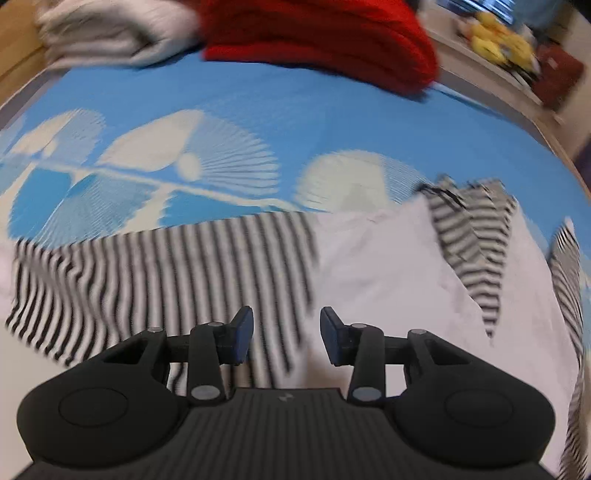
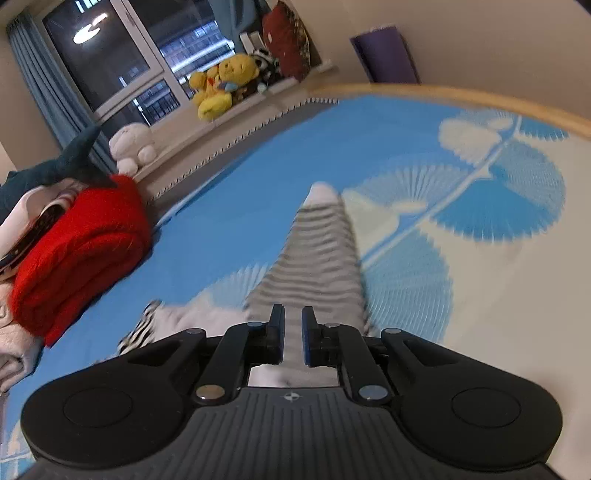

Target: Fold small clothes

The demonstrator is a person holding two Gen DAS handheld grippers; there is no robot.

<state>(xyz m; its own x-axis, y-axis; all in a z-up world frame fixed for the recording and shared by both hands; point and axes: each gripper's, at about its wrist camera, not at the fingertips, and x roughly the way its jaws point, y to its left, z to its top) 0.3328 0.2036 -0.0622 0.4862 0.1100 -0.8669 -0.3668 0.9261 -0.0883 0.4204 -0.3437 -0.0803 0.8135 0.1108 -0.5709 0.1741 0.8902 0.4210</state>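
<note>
A small garment with black-and-white stripes (image 1: 166, 273) and plain white panels (image 1: 388, 266) lies spread on the blue patterned bed sheet (image 1: 258, 110). My left gripper (image 1: 286, 332) hovers just over its striped part, open, with nothing pinched between the blue pads. In the right wrist view a striped sleeve (image 2: 317, 251) stretches away from my right gripper (image 2: 293, 332), whose jaws stand almost together with the cloth running into the narrow gap between them. More of the garment (image 2: 147, 325) bunches to the lower left of that gripper.
A folded red knit (image 2: 81, 251) and a pale folded pile (image 1: 110, 33) sit at the sheet's edge. Plush toys (image 2: 221, 85) line the window sill, a shark plush (image 2: 55, 166) lies beside the red knit. A wooden bed rim (image 2: 443, 92) bounds the sheet.
</note>
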